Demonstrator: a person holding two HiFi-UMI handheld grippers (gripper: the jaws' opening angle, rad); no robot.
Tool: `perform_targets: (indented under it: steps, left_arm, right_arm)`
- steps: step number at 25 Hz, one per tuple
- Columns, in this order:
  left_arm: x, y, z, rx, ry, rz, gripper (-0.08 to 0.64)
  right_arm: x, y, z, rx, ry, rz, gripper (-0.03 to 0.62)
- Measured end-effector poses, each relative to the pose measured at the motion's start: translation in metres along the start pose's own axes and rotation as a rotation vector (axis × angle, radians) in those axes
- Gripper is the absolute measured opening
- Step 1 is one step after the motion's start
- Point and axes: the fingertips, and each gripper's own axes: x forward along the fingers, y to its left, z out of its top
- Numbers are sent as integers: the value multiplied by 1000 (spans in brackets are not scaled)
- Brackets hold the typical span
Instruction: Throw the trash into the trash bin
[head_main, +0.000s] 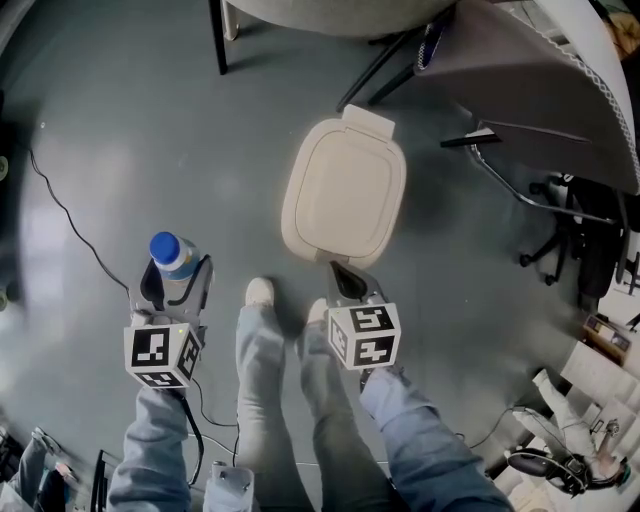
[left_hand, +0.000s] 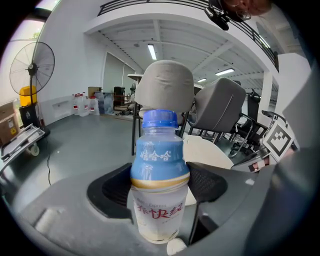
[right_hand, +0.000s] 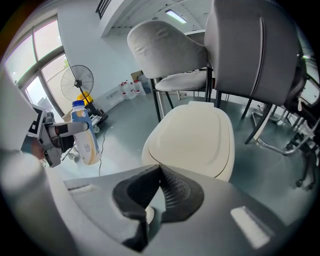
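Observation:
My left gripper (head_main: 177, 278) (left_hand: 161, 187) is shut on a small plastic bottle (head_main: 172, 258) (left_hand: 159, 180) with a blue cap and blue label, held upright. The cream trash bin (head_main: 343, 190) (right_hand: 192, 137) stands on the grey floor ahead, its lid closed. My right gripper (head_main: 345, 283) (right_hand: 159, 189) is shut with nothing between its jaws, its tips just at the bin's near edge. The bottle (right_hand: 85, 138) also shows at the left of the right gripper view, off to the left of the bin.
Grey office chairs (right_hand: 172, 52) stand right behind the bin, with chair legs (head_main: 218, 38) and a table edge (head_main: 540, 75) at the top of the head view. A black cable (head_main: 65, 215) runs across the floor at left. My feet (head_main: 260, 293) are just before the bin.

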Motion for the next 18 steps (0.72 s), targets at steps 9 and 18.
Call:
perform_targets:
  steps: [9, 18]
  left_arm:
    - [12, 2, -3, -7, 30, 2, 347]
    - [22, 0, -5, 0, 42, -12, 347]
  right_arm:
    - [16, -18, -19, 69, 88, -43, 3]
    - [21, -21, -25, 141, 92, -37, 3]
